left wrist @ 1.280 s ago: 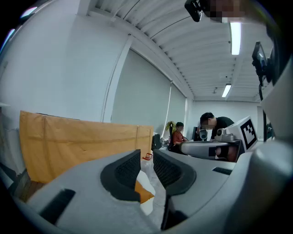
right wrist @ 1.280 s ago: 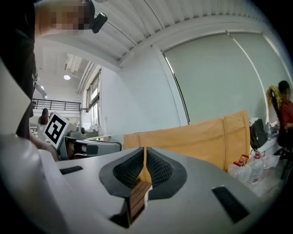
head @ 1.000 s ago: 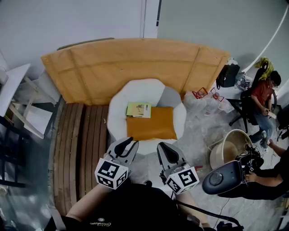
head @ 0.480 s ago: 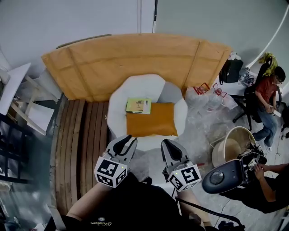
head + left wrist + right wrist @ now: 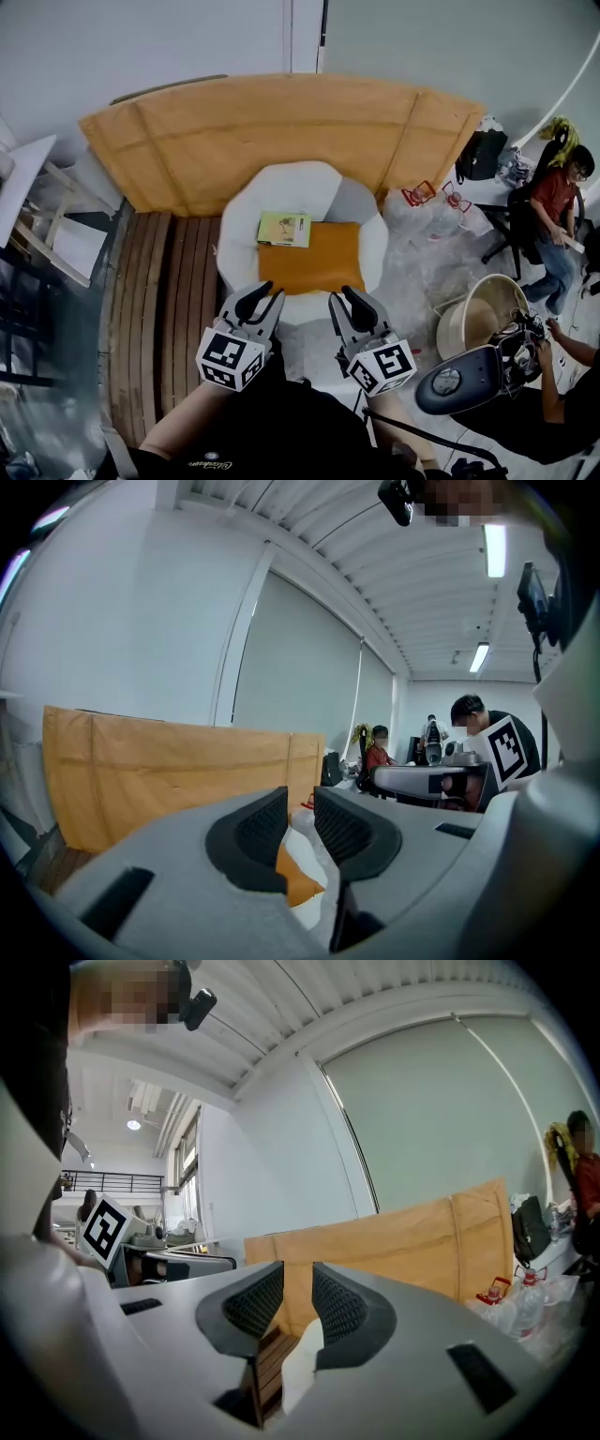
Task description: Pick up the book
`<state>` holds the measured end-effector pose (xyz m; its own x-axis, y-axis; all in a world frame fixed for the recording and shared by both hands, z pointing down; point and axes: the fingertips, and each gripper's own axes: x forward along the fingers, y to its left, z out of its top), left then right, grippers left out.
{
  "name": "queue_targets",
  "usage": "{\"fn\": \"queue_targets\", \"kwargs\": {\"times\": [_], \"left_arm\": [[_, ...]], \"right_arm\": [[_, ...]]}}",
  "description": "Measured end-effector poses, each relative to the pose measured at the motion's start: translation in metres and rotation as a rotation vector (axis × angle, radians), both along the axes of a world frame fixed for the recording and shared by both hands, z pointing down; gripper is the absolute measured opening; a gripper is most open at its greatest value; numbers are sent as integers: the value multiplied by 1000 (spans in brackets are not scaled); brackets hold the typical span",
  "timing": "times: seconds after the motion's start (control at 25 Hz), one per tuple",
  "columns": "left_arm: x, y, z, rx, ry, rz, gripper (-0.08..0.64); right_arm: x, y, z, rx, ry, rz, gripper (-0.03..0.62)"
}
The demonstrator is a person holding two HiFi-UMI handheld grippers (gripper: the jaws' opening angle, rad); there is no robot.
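Observation:
The book, thin with a yellow-green cover, lies flat on the white chair, at the back left corner of its orange cushion. My left gripper hovers at the chair's front edge, shut and empty, well short of the book. My right gripper is level beside it, and its jaws have just been opening to a narrow gap with nothing between them. The left gripper looks over the cushion. The right gripper looks past the chair's white edge. Neither gripper view shows the book.
A large cardboard sheet leans on the wall behind the chair. Wooden slats lie left of the chair, and a white table stands further left. At the right are plastic bags, a bucket, a seated person and another person's equipment.
Both grippers have moved forward to the chair's front edge and sunk a little. The right jaws have parted slightly. The book has not moved.

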<state>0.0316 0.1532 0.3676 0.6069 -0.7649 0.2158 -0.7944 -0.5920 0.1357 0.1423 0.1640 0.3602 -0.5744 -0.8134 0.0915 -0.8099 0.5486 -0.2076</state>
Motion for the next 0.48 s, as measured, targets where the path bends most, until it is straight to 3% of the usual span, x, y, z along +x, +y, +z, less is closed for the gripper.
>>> {"fn": "queue_targets", "kwargs": {"times": [0.48], "left_arm": [[-57, -190, -1, 14, 23, 68, 101]], "right_arm": [[-64, -185, 2, -27, 59, 44, 80]]}}
